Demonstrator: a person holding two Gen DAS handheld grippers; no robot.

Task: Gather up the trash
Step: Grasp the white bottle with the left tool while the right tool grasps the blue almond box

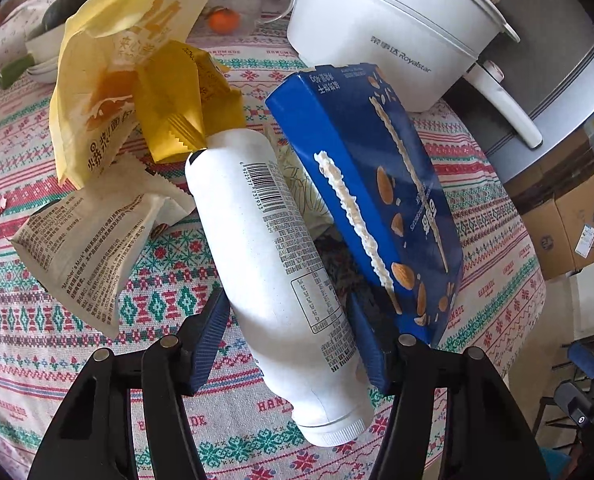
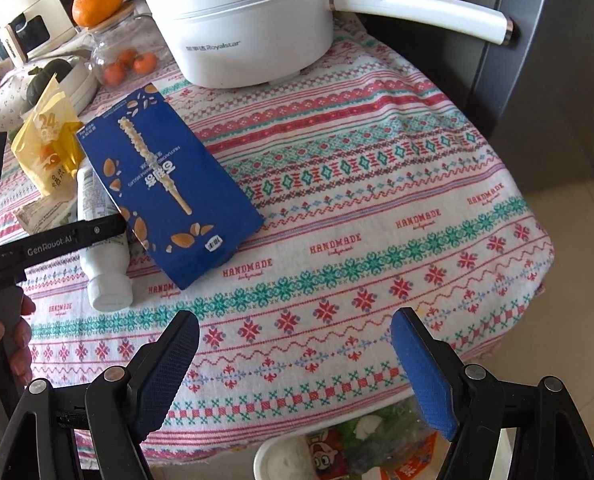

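left gripper (image 1: pixel 287 344) straddles the white plastic bottle (image 1: pixel 273 264), which lies on its side on the patterned tablecloth (image 1: pixel 37 312), cap toward the camera. the blue pads sit against both flanks of the bottle; firm pressure cannot be told from this view.

crowding it: blue biscuit box (image 1: pixel 377 184) leans against the bottle's right side, just beside the right pad. a gold foil wrapper (image 1: pixel 181 108) touches the bottle's far end, a yellow bread bag (image 1: pixel 97 92) behind it, a white printed snack packet (image 1: pixel 85 248) to the left. white electric pot (image 1: pixel 389 28) stands farther back.

right gripper (image 2: pixel 295 372) hovers over the table edge, fingers wide apart, nothing between them. only this view shows a bin of trash (image 2: pixel 377 452) below the edge with wrappers and a cup lid inside, a person's hand (image 2: pixel 9 344) on the left tool's handle, and mandarins in a glass jar (image 2: pixel 125 60). from here the box lies flat-looking, overlapping the bottle.
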